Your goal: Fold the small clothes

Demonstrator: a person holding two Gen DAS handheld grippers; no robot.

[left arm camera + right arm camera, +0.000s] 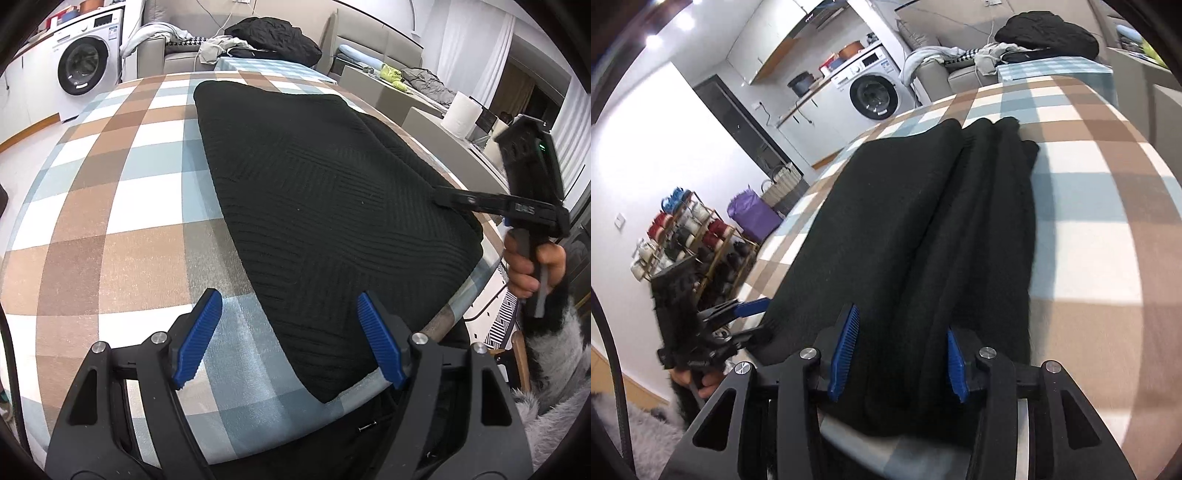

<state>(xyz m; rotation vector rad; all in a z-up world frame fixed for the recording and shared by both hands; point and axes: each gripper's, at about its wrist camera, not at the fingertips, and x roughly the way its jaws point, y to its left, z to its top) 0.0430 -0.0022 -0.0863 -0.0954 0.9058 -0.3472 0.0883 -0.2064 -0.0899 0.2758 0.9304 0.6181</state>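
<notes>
Two hand-held grippers (288, 339) (899, 354), both released, apparently grasping nothing; one black garment (314, 206); one checked tablecloth (110, 221).

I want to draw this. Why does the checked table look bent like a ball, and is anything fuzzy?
Left wrist view: the lens bends the tablecloth into a dome; the black sweater looks sharp. Right wrist view: same bend, and the cloth at the right edge looks smeared.
</notes>
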